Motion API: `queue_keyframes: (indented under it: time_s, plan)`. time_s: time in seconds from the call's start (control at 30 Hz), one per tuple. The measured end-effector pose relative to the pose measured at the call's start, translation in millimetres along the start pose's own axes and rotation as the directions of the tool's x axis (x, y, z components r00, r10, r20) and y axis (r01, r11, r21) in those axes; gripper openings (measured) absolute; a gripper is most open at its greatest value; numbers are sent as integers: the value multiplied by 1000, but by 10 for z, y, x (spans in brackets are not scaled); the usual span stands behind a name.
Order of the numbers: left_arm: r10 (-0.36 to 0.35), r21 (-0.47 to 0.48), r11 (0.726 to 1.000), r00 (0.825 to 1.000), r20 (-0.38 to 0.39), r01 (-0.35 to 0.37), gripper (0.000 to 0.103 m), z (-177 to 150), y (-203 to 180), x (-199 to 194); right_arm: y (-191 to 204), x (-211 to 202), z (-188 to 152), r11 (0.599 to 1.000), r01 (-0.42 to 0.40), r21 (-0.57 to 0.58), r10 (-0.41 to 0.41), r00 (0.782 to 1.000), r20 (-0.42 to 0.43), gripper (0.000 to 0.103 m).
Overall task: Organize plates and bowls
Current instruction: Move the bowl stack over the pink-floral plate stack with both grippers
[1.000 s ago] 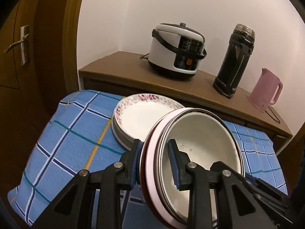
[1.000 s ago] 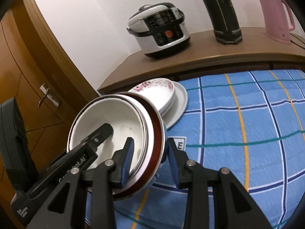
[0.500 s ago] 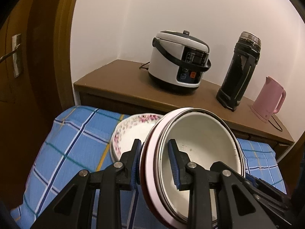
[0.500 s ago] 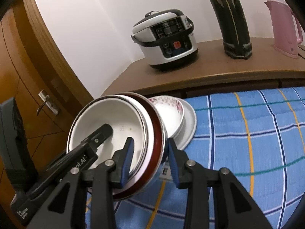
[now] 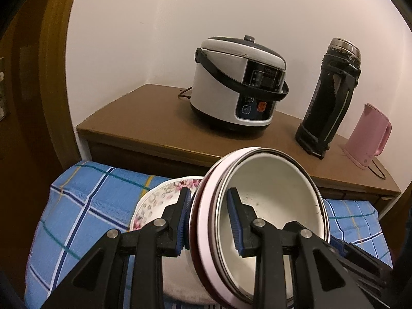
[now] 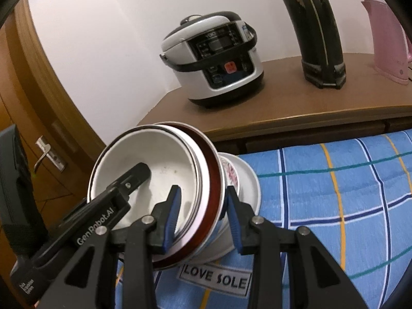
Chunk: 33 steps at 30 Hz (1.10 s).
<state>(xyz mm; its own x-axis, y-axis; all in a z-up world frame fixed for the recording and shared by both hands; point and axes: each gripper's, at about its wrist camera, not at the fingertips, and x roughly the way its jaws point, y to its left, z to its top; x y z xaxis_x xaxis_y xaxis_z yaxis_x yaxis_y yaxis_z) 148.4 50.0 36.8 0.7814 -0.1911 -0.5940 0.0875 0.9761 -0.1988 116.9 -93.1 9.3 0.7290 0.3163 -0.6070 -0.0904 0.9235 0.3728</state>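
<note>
both tongs carry one nested stack of bowls between them: a white enamel bowl with a dark rim sitting inside pink and dark red rimmed bowls point(image 5: 260, 206). the left gripper point(image 5: 209, 219) pinches the stack's rim from one side, one blue pad inside the white bowl and one outside against the red wall. the right gripper point(image 6: 202, 216) pinches the opposite rim the same way. the stack hangs tilted, above the blue checked cloth point(image 6: 334, 180), and it looks clear of it.

just behind and under the stack sits a white flower-patterned plate point(image 5: 164, 198) on a plain white plate point(image 6: 248, 188). by my reading the step in hand is carrying the bowls to a resting place, though i cannot tell whether that is onto the plates or beside them. the next move calls for levelling the stack, lowering both sides together, then spreading both tongs only once it rests flat.

open cloth lies to the right of the plates, with plenty of room. the cloth's left edge drops off near the wooden door point(image 6: 38, 128). beyond, the brown wooden sideboard point(image 5: 154, 118) holds a white rice cooker point(image 5: 231, 90), a black flask point(image 5: 329, 103) and a pink kettle point(image 5: 368, 136), all well apart from the stack.
</note>
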Motion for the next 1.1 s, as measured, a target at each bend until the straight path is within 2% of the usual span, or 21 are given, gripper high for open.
queue_keyframes:
  time_s: [0.53, 1.1]
  plan:
    - [-9, -40, 999, 1000, -22, 8, 31, -24, 126, 226, -6, 261, 68, 1000, 19, -23, -20, 999, -28, 36]
    - [-7, -78, 997, 997, -75, 1, 31, -44, 265, 398, 31, 460, 104, 999, 39, -35, -42, 994, -103, 36]
